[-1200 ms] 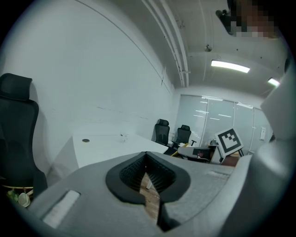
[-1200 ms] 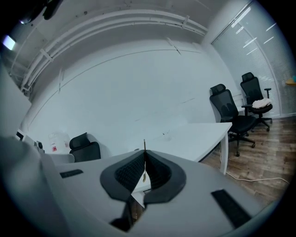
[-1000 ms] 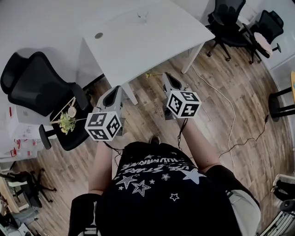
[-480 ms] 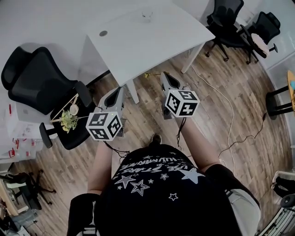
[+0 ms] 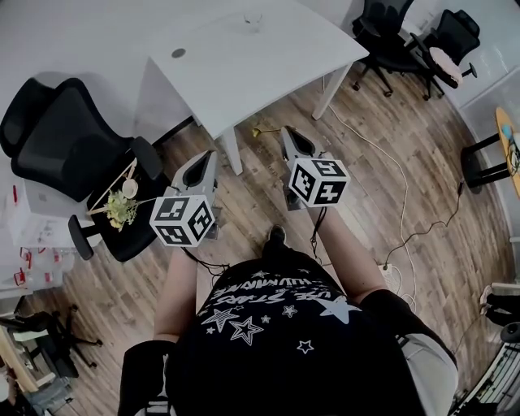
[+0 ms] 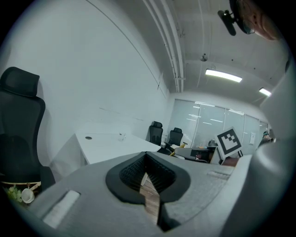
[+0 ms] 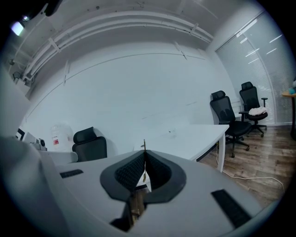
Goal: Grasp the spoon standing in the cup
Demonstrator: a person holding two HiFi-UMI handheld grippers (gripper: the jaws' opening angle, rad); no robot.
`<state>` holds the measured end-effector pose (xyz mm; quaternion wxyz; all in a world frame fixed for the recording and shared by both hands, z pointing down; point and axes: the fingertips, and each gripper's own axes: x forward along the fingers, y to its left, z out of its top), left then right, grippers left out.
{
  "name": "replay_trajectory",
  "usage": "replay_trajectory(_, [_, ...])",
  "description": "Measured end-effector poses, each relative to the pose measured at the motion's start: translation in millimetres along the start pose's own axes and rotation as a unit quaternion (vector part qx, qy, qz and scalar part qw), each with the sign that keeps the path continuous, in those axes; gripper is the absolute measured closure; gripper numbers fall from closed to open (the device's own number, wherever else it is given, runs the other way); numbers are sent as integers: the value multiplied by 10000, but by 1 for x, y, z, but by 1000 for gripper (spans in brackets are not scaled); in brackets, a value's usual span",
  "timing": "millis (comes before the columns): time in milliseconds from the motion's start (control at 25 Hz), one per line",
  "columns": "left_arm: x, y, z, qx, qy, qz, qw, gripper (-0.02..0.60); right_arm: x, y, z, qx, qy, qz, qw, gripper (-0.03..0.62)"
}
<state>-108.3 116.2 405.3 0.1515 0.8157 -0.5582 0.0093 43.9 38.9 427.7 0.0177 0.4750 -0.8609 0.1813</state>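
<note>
1. Left gripper (image 5: 203,160): held forward, roughly level, jaws together, nothing between them.
2. Right gripper (image 5: 289,134): held alongside, jaws closed on a thin spoon (image 5: 260,132).
3. Both forearms: extended forward.

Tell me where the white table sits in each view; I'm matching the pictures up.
Head view: the white table fills the top centre.
Left gripper view: table left of centre, near mid height.
Right gripper view: table right of centre, near mid height.
Shared landmark: the clear cup standing on it.
</note>
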Motion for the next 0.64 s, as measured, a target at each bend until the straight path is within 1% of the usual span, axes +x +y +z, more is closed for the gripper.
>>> replay_trajectory(280, [-19,-4,-8,0,32,-123,9999,575,-22,12,-10,-2,-11,-115,9999,580])
replay_trajectory(640, [-14,-13,-5,26,2,-177,9998,575,-27,5,-5,13,-47,-133,9999,580])
